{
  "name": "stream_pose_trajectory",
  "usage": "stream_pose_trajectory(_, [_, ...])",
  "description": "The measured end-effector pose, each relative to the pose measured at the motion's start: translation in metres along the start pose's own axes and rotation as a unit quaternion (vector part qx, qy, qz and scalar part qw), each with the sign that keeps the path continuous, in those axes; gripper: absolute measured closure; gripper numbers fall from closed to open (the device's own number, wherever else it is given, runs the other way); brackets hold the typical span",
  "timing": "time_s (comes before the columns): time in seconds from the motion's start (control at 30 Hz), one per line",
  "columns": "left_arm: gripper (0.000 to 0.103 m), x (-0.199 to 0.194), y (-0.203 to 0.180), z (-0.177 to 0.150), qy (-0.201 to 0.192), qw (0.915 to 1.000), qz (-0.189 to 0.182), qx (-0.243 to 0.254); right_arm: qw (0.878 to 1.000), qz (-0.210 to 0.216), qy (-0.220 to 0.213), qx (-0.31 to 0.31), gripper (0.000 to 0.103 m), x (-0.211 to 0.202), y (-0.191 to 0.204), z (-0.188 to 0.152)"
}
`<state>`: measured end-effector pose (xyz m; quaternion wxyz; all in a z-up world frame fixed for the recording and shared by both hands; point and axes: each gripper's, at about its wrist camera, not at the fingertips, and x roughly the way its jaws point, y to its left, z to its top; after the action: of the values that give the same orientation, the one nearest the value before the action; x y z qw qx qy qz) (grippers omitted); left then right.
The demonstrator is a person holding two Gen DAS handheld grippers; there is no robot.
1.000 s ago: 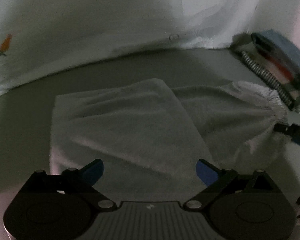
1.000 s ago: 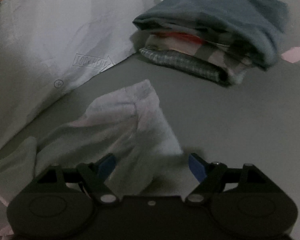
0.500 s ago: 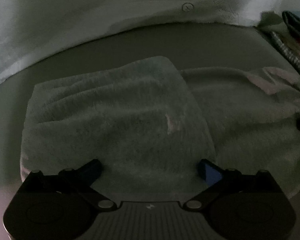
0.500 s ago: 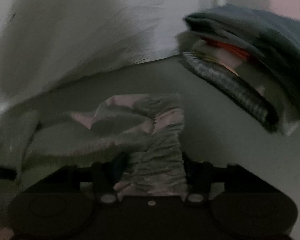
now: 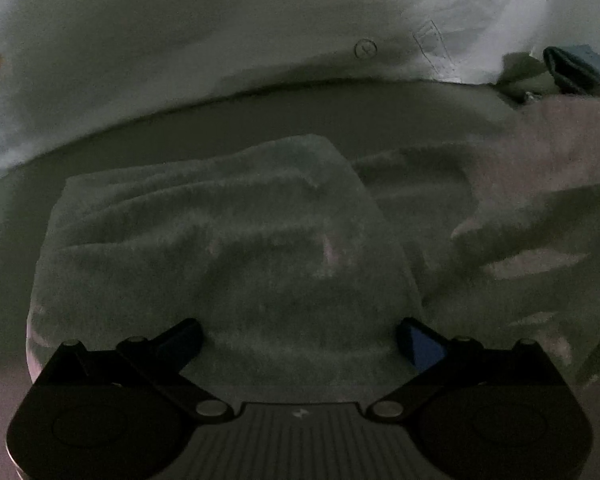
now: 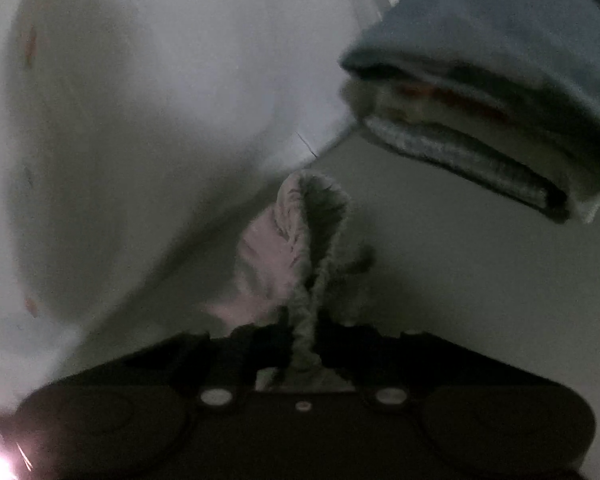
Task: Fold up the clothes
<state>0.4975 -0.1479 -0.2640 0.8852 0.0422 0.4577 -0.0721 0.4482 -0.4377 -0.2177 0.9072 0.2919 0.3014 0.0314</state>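
Note:
A pale fuzzy garment lies partly folded on the grey surface in the left wrist view. My left gripper is open, its jaws spread over the near edge of the folded part. The garment's right portion is lifted and stretched up to the right. In the right wrist view my right gripper is shut on the garment's gathered waistband, which stands bunched up between the jaws above the surface.
A stack of folded clothes with a blue-grey piece on top sits at the right; its edge also shows in the left wrist view. A white sheet with small orange prints rises behind the grey surface.
My right gripper closed on the waistband and lifted it, pulling the garment's right side up. My left gripper moved forward onto the folded part and stayed open.

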Motion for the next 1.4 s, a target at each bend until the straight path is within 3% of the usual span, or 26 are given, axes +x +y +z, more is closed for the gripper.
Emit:
stream_pose_trajectory(0.03, [0.000,-0.005,0.007,0.005,0.009,0.9997,-0.018,-0.010,1.000,0.010,-0.006,-0.004,0.093,-0.003,0.018,0.000])
stream_pose_trajectory(0.17, [0.000,-0.064,0.067,0.015,-0.062,0.9902,-0.071,-0.103,0.998,0.050,-0.028,-0.019,0.093,-0.013,0.090,0.002])
stream_pose_trajectory(0.3, [0.000,-0.124,0.145,0.008,-0.123,0.9771,-0.062,-0.162,0.993,0.092,-0.031,-0.064,0.093,-0.007,0.177,-0.010])
stream_pose_trajectory(0.4, [0.000,-0.149,0.199,-0.011,-0.132,0.9701,-0.022,-0.202,0.986,0.107,0.019,-0.123,0.092,0.027,0.248,-0.049])
stream_pose_trajectory(0.47, [0.000,-0.157,0.232,-0.029,-0.127,0.9641,0.006,-0.233,0.980,0.097,0.064,-0.162,0.083,0.054,0.290,-0.082])
stream_pose_trajectory(0.5, [0.000,-0.157,0.248,-0.039,-0.119,0.9607,0.019,-0.250,0.973,0.095,0.094,-0.190,0.059,0.069,0.307,-0.101])
stream_pose_trajectory(0.53, [0.000,-0.154,0.262,-0.047,-0.106,0.9570,0.028,-0.269,0.961,0.096,0.127,-0.225,0.047,0.085,0.323,-0.121])
stream_pose_trajectory(0.6, [0.000,-0.144,0.282,-0.061,-0.077,0.9508,0.031,-0.299,0.946,0.094,0.153,-0.268,0.052,0.095,0.342,-0.150])
stream_pose_trajectory(0.67, [0.000,-0.138,0.295,-0.073,-0.058,0.9458,0.025,-0.319,0.938,0.104,0.158,-0.292,0.049,0.088,0.350,-0.162])
stream_pose_trajectory(0.7, [0.000,-0.134,0.298,-0.074,-0.053,0.9470,0.018,-0.316,0.940,0.093,0.152,-0.292,0.045,0.084,0.345,-0.161])
stream_pose_trajectory(0.77, [0.000,-0.126,0.301,-0.073,-0.044,0.9510,0.005,-0.306,0.951,0.048,0.131,-0.275,0.037,0.074,0.326,-0.151])
stream_pose_trajectory(0.97, [0.000,-0.094,0.277,-0.040,-0.032,0.9644,-0.065,-0.254,0.970,-0.089,0.064,-0.218,0.036,0.043,0.266,-0.119])
stream_pose_trajectory(1.03, [0.000,-0.086,0.267,-0.030,-0.034,0.9679,-0.085,-0.234,0.977,-0.130,0.074,-0.149,0.035,0.045,0.236,-0.111])
stream_pose_trajectory(1.17, [0.000,-0.080,0.246,-0.021,-0.031,0.9775,-0.098,-0.184,0.985,-0.133,0.110,-0.028,0.035,0.054,0.193,-0.109])
stream_pose_trajectory(1.2, [0.000,-0.078,0.241,-0.020,-0.032,0.9789,-0.098,-0.176,0.984,-0.134,0.119,0.003,0.050,0.057,0.182,-0.108])
stream_pose_trajectory(1.23, [0.000,-0.077,0.236,-0.018,-0.034,0.9803,-0.099,-0.167,0.985,-0.125,0.121,0.016,0.073,0.057,0.179,-0.106])
stream_pose_trajectory(1.3, [0.000,-0.078,0.237,-0.017,-0.036,0.9789,-0.104,-0.172,0.989,-0.090,0.113,0.014,0.093,0.053,0.187,-0.097])
stream_pose_trajectory(1.4, [0.000,-0.086,0.242,-0.019,-0.039,0.9760,-0.110,-0.184,0.996,-0.023,0.082,-0.008,0.094,0.050,0.218,-0.074])
